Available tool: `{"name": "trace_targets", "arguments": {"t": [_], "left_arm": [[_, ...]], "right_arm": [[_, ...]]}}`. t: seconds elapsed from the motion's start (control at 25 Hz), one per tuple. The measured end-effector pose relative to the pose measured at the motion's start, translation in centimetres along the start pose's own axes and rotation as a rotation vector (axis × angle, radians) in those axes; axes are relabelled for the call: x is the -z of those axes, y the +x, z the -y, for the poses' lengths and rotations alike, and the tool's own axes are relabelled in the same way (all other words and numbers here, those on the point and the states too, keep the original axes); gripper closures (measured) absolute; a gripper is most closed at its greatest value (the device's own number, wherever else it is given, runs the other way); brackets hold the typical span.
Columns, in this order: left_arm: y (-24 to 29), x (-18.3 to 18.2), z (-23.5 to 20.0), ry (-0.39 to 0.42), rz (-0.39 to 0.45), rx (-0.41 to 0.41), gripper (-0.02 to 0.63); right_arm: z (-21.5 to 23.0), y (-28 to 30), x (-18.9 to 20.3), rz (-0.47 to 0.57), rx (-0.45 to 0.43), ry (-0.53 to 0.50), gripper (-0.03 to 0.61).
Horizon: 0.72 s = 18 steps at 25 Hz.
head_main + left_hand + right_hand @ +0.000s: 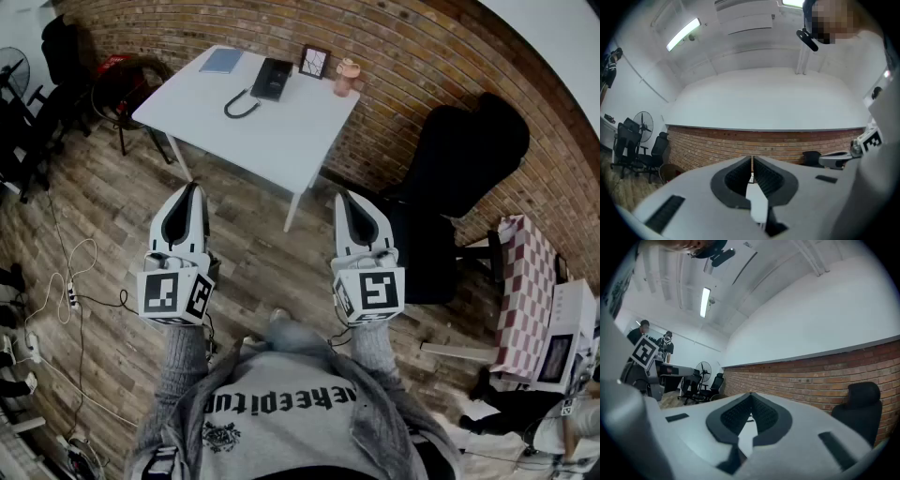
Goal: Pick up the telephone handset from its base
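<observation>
Handset [272, 79] sits on its base at the far side of the white surface [281, 141], between a notebook [222, 61] and a small frame [314, 61]; from this far off it reads as one dark oblong, so I cannot tell receiver from cradle; the cord [241, 104] curls off its near left end; a pink cup [346, 77] stands further right. Its long axis runs roughly away from the person, slightly slanted.

Both grippers are held low over the wooden floor, well short of the surface; the left gripper [194, 186] has its fingers pressed together with nothing between them, and the right gripper [343, 197] likewise. The oblong lies ahead and between the two, about equally far from each; whichever goes will likely have to open first and close across the narrow width.
</observation>
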<state>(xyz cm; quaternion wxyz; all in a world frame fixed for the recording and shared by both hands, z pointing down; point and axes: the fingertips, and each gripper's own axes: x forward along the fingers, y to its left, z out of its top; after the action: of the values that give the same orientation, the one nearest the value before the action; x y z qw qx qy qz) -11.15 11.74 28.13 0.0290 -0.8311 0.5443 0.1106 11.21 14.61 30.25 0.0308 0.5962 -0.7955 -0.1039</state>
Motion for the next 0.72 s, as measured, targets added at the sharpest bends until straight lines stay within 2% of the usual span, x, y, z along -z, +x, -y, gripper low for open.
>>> {"name": "trace_targets", "arguments": {"t": [0.72], "left_arm": [[3.7,1.0,1.3,0.002,0.006,-0.009,0.598]], "right_arm": [[3.1,2.4,1.0,0.009,-0.014,-0.002,0.575]]}}
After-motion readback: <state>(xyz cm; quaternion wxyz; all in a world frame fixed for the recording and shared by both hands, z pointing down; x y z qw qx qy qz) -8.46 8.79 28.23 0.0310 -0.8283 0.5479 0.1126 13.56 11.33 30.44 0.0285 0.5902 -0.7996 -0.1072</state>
